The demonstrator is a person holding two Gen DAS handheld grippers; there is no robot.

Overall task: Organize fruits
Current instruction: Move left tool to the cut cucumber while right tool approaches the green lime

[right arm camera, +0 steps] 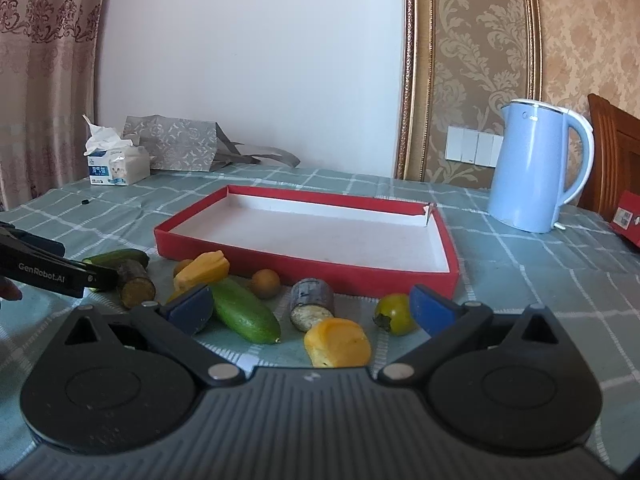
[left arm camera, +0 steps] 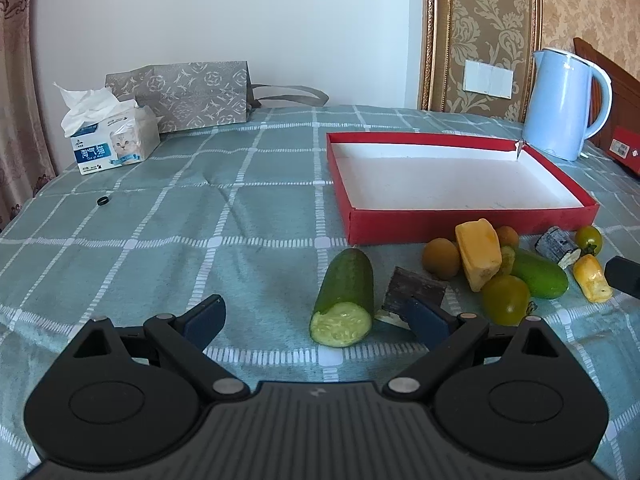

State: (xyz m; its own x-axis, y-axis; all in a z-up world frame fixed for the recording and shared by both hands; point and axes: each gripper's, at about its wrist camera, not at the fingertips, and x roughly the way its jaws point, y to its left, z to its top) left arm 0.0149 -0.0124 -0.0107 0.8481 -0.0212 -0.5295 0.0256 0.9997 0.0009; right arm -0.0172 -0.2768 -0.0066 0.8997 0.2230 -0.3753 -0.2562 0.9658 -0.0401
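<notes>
Both claws are spread wide and hold nothing: the left gripper (left arm camera: 316,316) hovers by the cucumber half (left arm camera: 345,300), the right gripper (right arm camera: 310,306) over a yellow piece (right arm camera: 337,342). All fruit lies before the red tray (right arm camera: 440,276), itself bare, so sorting looks unstarted.

Soft, perhaps window daylight; warped fisheye edges.

Your left gripper (left arm camera: 316,318) sits low over the table with its jaws spread wide, blue pads (left arm camera: 202,318) facing inward and nothing clamped between them. Your right gripper (right arm camera: 310,308) is level and just as wide open, gripping nothing. In the right wrist view, your left gripper (right arm camera: 60,276) reaches in from the left edge.
</notes>
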